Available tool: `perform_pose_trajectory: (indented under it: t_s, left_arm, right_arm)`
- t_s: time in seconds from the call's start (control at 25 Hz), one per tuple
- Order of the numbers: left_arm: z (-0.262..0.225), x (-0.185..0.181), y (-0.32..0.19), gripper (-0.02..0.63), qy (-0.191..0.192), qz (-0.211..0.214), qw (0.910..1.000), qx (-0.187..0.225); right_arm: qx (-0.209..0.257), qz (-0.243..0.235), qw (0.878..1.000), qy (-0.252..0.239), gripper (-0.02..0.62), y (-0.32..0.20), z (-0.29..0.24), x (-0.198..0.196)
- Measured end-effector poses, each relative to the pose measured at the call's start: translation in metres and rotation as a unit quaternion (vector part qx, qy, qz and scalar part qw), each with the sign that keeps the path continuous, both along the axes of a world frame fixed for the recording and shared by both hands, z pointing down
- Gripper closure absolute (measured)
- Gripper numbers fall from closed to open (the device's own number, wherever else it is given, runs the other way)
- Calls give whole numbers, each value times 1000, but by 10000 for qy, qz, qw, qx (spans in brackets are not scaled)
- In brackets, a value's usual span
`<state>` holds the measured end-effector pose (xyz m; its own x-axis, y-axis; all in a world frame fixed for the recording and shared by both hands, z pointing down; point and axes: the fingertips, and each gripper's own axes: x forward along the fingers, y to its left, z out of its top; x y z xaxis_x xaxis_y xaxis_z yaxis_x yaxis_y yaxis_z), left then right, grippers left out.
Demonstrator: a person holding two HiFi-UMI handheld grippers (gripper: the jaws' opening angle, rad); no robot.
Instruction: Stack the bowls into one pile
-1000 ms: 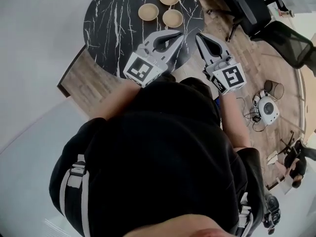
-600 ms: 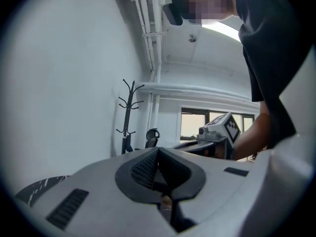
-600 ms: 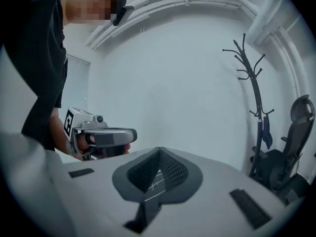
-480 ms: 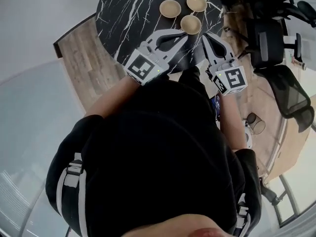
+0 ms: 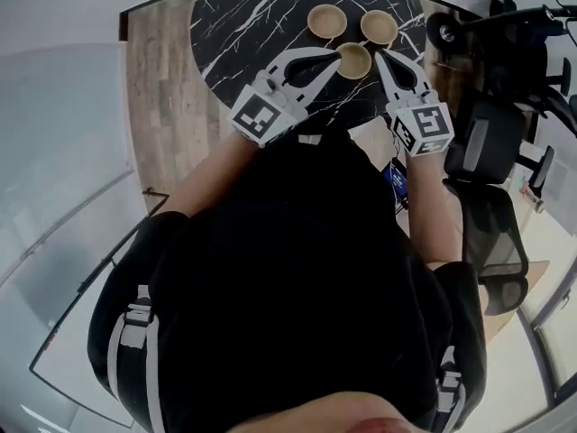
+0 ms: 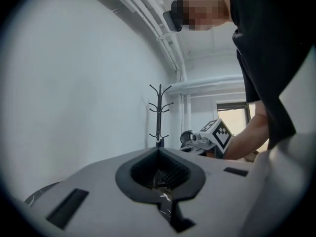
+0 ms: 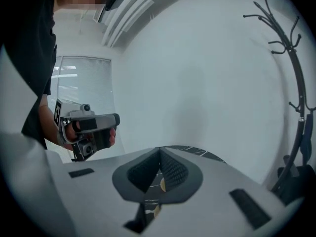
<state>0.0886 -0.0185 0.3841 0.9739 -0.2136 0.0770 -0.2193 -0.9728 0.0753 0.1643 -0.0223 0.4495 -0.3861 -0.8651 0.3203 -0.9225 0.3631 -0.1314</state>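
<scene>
On the table, the near bowl lies between the tips of the left gripper and the right gripper, close to both. Beyond the tips sit the far-left bowl and the far-right bowl, side by side and apart. A chair stands off the table, to the right of the right gripper.

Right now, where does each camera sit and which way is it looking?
Head view: on the person's head, looking steeply down at the black table with three bowls; shows the black shirt, left tongs and right tongs.
Left gripper view: on the left tongs, looking level along their shut tips at a white wall and coat rack; shows a forearm.
Right gripper view: on the right tongs, looking along their shut tips over the table edge; shows a hand.
Shared: both gripper views see the coat rack and the other tongs.
</scene>
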Motion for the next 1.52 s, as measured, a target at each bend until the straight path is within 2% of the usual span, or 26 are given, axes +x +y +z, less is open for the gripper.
perform_pose_trajectory:
  t_s: [0.28,0.6,0.88,1.08,1.52]
  left_arm:
    - [-1,28,2,601,109,-502,9983,289]
    - [1,40,8,601,119,-862,9959,262]
    - [-1,37,18,601,-26,-975,9947,312]
    - [1,33,20,601,-83,-1004,9943,353]
    - [7,34,7,601,-118,-956,9943,456]
  right_arm:
    - [-376,-267,9986,251,603,-14,31,36]
    - [-1375,-12,9893,496,603,-37,114,86]
    - [-1947,194,9786,643,603,-53,172,110]
    - [-2242,344,9691,973,598,-65,212,125]
    - [-2769,774,9494,1266,520,-85,258,147]
